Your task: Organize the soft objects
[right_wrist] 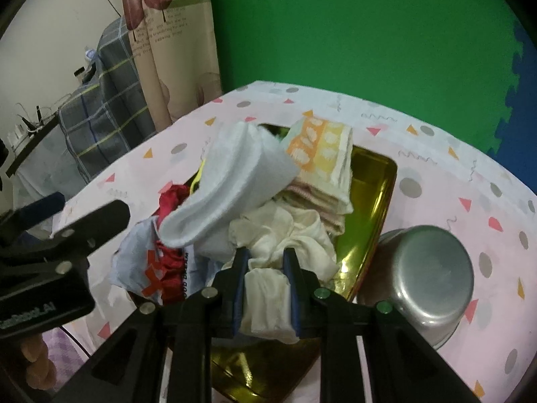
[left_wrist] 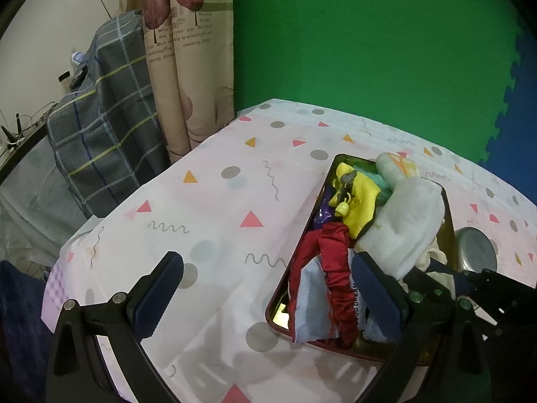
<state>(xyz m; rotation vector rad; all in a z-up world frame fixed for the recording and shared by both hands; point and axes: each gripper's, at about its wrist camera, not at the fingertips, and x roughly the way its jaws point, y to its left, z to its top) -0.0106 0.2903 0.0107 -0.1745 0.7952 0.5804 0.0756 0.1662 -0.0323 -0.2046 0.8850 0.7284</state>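
Right gripper (right_wrist: 265, 262) low over gold metal tray (right_wrist: 372, 181), jaws clamped on crumpled cream cloth (right_wrist: 285, 231) atop the heaped soft pile. Left gripper (left_wrist: 268, 278) alongside, jaws wide, holding nothing.

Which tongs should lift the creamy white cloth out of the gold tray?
Right. The right tongs are already clamped on the cream cloth in the tray. The left tongs are open and hold nothing.

Cream cloth (right_wrist: 268, 268) pinched upright, white towel (right_wrist: 235, 181) draped over gold tray (right_wrist: 372, 181)
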